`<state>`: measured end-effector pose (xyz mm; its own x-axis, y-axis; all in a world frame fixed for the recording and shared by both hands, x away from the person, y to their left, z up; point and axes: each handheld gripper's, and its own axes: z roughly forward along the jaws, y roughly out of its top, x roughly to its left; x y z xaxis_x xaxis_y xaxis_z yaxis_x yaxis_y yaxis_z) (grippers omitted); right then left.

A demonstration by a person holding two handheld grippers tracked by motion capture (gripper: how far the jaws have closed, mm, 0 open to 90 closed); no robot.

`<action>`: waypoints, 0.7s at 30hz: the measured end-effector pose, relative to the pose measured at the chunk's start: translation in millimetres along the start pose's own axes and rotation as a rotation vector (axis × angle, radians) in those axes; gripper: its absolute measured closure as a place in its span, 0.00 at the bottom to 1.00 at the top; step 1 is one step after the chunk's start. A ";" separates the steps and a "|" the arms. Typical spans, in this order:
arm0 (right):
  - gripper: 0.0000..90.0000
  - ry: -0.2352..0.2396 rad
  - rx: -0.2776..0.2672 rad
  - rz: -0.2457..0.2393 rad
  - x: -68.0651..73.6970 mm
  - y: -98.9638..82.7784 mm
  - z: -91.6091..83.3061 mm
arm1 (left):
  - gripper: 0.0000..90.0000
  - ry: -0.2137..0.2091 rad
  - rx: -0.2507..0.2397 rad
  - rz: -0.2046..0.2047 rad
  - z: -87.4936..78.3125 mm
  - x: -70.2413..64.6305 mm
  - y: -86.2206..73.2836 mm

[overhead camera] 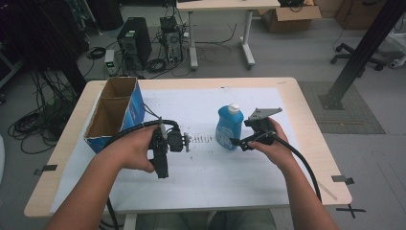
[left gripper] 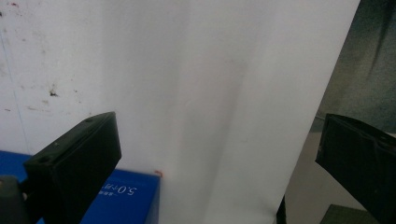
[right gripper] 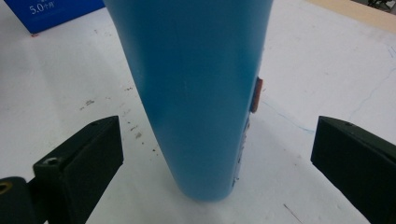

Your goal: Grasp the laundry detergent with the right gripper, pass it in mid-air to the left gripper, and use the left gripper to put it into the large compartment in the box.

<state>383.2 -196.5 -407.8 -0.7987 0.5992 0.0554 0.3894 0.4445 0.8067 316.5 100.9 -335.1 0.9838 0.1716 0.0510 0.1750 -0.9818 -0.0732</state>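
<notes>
At the table's middle, the right gripper (overhead camera: 239, 142) reaches to the upright blue plastic bottle with a white cap (overhead camera: 227, 127), jaws wide

Its own view shows the bottle (right gripper: 196, 93) between both jaws, touching neither; the left gripper (overhead camera: 186, 142), jaws wide apart, is held low by the blue-sided cardboard box (overhead camera: 115, 112) over the white sheet (left gripper: 210, 93)

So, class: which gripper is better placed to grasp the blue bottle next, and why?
The right gripper: its open jaws already flank the blue bottle without touching it. The left gripper is open over bare white paper, apart from the bottle.
</notes>
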 end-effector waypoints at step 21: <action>0.02 -0.034 -0.077 0.014 7.4 -5.8 15.6 | 0.00 -0.003 0.003 -0.005 3.1 -0.5 -1.4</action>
<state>382.2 -184.2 -421.3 -0.7766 0.6281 0.0479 0.3633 0.3844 0.8487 315.9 102.5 -338.2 0.9831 0.1766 0.0483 0.1799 -0.9807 -0.0764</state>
